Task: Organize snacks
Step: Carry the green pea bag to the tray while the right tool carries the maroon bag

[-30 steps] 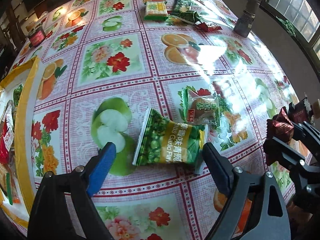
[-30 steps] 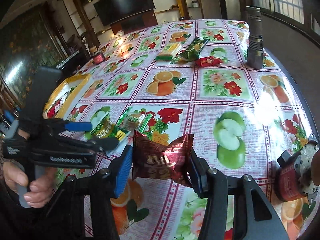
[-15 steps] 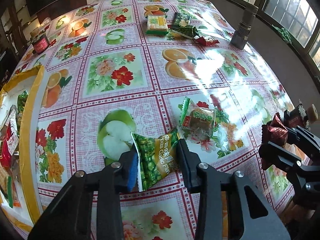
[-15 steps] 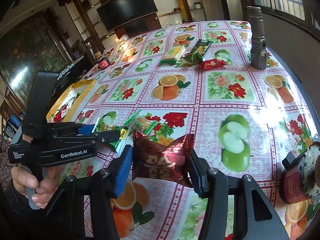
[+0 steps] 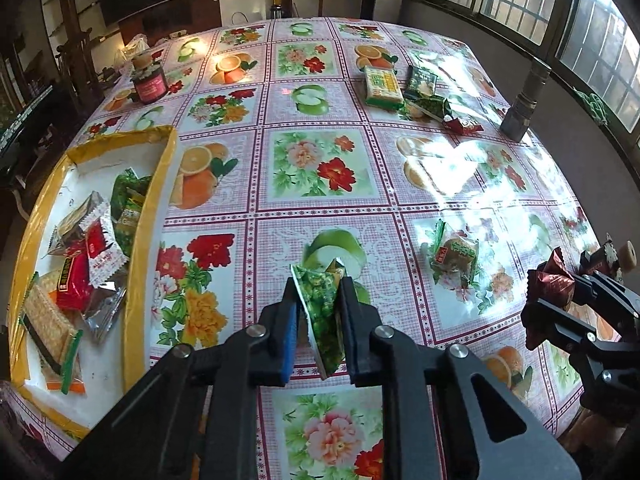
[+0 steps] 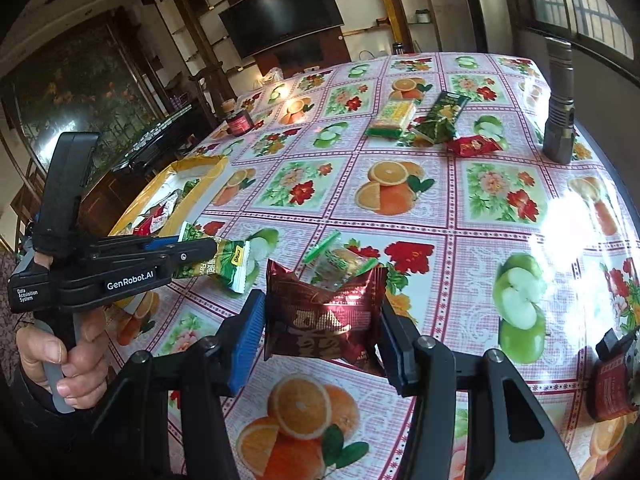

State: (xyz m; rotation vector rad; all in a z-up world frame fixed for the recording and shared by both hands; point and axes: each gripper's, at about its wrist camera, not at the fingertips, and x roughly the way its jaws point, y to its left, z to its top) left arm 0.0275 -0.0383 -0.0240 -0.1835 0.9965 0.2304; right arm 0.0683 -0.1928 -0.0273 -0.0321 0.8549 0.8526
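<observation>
My left gripper holds a green pea packet on edge just above the tablecloth; its jaws are closing and both pads press the packet. In the right wrist view the same packet sticks out of the left gripper, held by a person's hand. My right gripper is shut on a dark red snack packet, raised off the table. A yellow-rimmed tray with several snacks lies at the left. A clear green-edged snack lies loose on the table between the grippers.
At the far side lie a yellow-green packet, a dark green packet and a small red one. A red jar stands far left and a metal cylinder far right. Another jar stands near the right edge.
The left jaws went from wide open around the flat green packet to closed on it, and the packet rose and turned on edge. The right gripper kept hold of the red packet.
</observation>
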